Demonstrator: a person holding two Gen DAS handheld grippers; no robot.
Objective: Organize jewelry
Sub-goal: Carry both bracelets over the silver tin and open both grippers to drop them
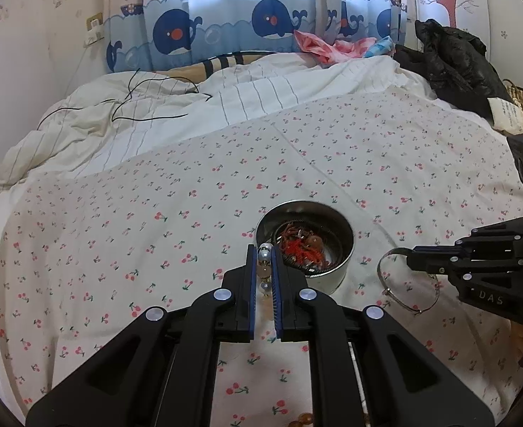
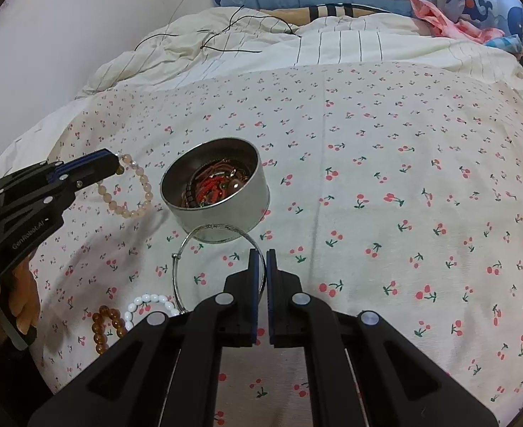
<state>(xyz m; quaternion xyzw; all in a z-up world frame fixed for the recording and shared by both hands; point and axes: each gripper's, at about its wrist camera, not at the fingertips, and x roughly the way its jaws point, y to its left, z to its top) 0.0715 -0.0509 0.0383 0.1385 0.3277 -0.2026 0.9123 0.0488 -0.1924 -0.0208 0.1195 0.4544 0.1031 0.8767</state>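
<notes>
A round metal tin (image 1: 336,274) (image 2: 226,220) stands on the cherry-print sheet and holds red and brown jewelry (image 1: 302,247) (image 2: 215,185). My left gripper (image 1: 265,252) (image 2: 114,162) is shut on a pink bead bracelet (image 1: 264,268) (image 2: 133,192) and holds it above the sheet just left of the tin. My right gripper (image 2: 263,254) (image 1: 409,259) is shut on a thin silver bangle (image 2: 179,267) (image 1: 400,295), which hangs just in front of the tin.
A white bead bracelet (image 2: 151,302) and an amber bead bracelet (image 2: 106,327) lie on the sheet at the near left. A rumpled striped duvet (image 1: 154,117) with a black cable (image 1: 144,99) lies behind. Black clothing (image 1: 453,60) sits far right.
</notes>
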